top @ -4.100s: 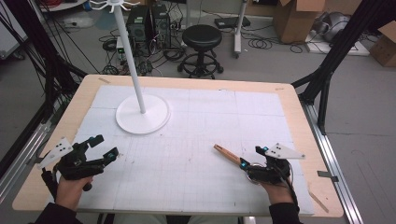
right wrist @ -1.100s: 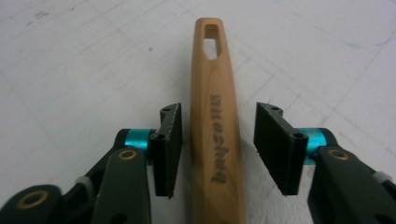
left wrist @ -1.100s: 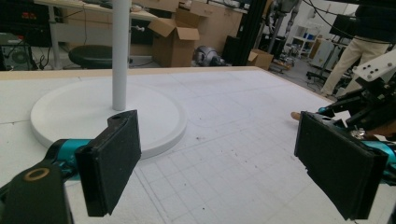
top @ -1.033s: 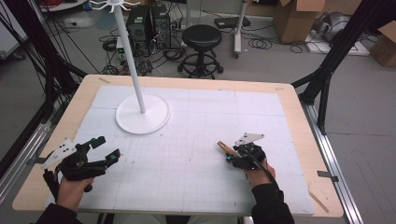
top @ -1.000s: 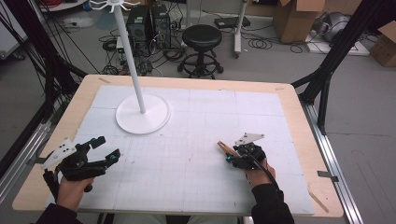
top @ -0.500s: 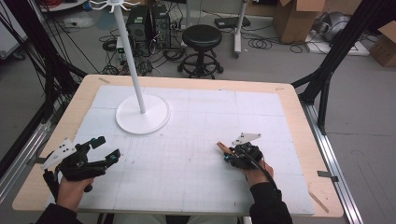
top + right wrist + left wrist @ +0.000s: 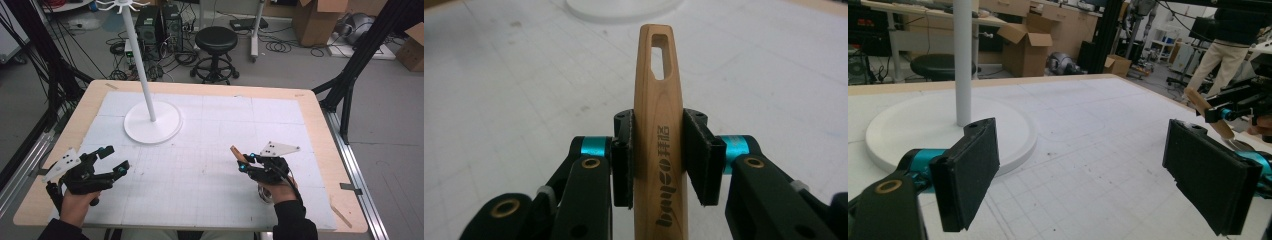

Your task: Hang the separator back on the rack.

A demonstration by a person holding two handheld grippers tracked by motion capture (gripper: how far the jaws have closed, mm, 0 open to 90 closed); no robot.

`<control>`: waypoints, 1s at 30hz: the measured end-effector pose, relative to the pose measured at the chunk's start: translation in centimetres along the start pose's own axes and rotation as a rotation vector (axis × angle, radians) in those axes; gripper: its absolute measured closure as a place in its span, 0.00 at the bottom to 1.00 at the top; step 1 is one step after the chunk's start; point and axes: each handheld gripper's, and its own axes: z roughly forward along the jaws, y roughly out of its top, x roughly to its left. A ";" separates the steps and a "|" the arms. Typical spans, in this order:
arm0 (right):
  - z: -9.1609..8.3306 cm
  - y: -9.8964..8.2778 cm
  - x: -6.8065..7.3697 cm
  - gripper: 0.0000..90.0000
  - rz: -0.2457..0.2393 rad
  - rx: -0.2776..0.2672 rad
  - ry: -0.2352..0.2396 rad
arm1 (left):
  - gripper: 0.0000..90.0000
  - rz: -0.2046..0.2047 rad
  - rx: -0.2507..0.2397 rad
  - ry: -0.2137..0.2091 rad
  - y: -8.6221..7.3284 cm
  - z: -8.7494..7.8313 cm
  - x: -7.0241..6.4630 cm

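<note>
The table [image 7: 320, 125] spreads before me, the white stand [image 7: 150, 120] at its far left. My left gripper [image 7: 107, 162] rests near left, jaws wide with nothing between them. My right gripper [image 7: 243, 161], near right, has just closed its jaws on the wooden handle [image 7: 659, 130].

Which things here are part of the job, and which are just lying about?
In the job:
- wooden handle, clamped in the right claw
- white hook stand, probably

Lying about:
- black stool
- cardboard boxes
- left claw, open and idle
</note>
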 end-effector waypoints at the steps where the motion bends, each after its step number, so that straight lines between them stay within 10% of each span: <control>1: 0.0 0.0 0.0 0.75 0.000 0.000 0.000 | 0.17 0.001 -0.005 -0.004 0.1 0.0 -0.1; 20: -0.3 2.6 6.3 0.75 -0.043 -0.249 0.274 | 0.16 -0.004 -0.025 -0.272 3.8 1.5 -4.0; 30: -0.3 3.2 7.2 0.75 -0.057 -0.307 0.330 | 0.21 -0.003 -0.034 -0.437 5.4 3.9 -6.5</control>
